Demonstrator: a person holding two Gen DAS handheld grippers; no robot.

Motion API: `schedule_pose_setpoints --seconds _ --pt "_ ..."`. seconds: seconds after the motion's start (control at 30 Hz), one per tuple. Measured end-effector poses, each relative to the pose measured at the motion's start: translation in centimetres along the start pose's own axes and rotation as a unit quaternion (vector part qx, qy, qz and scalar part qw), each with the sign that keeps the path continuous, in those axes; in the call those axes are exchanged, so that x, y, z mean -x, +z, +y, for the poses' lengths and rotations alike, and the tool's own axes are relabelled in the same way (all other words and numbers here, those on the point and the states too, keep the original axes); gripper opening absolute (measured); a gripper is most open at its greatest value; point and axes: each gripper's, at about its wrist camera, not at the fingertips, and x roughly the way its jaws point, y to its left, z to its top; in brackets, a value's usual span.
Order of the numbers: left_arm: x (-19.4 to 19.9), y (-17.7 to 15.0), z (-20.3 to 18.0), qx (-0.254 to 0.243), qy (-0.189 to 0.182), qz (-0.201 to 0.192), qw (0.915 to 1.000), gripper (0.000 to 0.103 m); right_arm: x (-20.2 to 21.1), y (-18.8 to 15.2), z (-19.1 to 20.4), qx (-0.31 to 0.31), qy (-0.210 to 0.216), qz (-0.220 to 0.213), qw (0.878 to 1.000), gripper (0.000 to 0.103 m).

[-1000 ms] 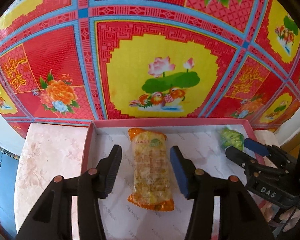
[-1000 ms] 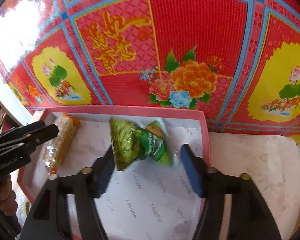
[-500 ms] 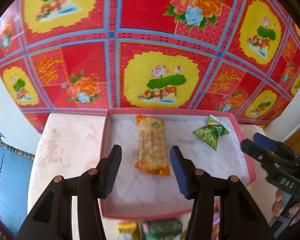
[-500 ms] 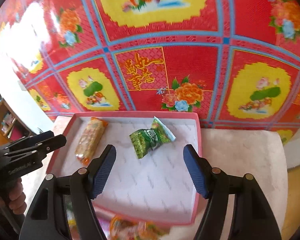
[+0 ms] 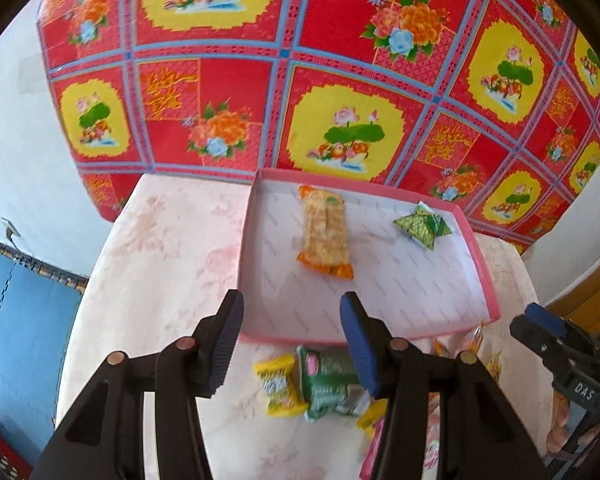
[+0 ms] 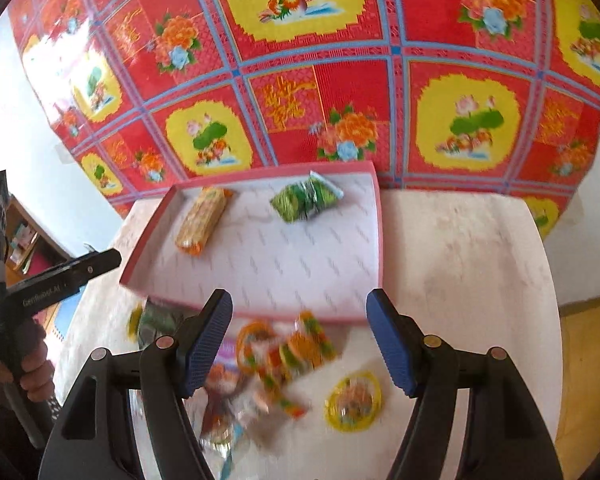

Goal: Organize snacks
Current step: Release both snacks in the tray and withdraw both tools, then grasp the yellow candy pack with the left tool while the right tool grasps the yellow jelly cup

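A pink-rimmed tray (image 5: 476,256) (image 6: 380,240) lies on the pale table. In it lie a long orange cracker pack (image 5: 326,236) (image 6: 202,220) and a green snack bag (image 5: 422,228) (image 6: 304,202). My left gripper (image 5: 292,344) is open and empty above the tray's near edge. My right gripper (image 6: 300,340) is open and empty, above loose snacks in front of the tray: a yellow pack (image 5: 278,386), a green pack (image 5: 328,384), striped orange-green packs (image 6: 300,348) and a round yellow snack (image 6: 354,400).
The pale marbled table (image 5: 160,264) (image 6: 460,264) stands against a red, yellow and blue floral wall cloth (image 5: 340,80). The right gripper shows at the right of the left wrist view (image 5: 560,344); the left one at the left of the right wrist view (image 6: 52,284).
Both grippers have pulled back and up from the tray, open and empty. The green bag, between the right fingers a second ago, now lies in the tray. The loose snacks came into view.
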Motion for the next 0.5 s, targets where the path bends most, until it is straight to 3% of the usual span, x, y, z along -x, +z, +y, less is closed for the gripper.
schedule_pose_setpoints --seconds 0.2,0.5 --pt "0.1 -2.1 0.5 -0.003 0.009 0.012 0.9999 0.053 0.2 -2.4 -0.9 0.000 -0.033 0.013 0.999 0.071" --pt "-1.0 -3.9 1.2 0.001 0.026 0.034 0.9991 0.053 -1.2 -5.0 -2.5 -0.025 -0.035 0.039 0.998 0.071"
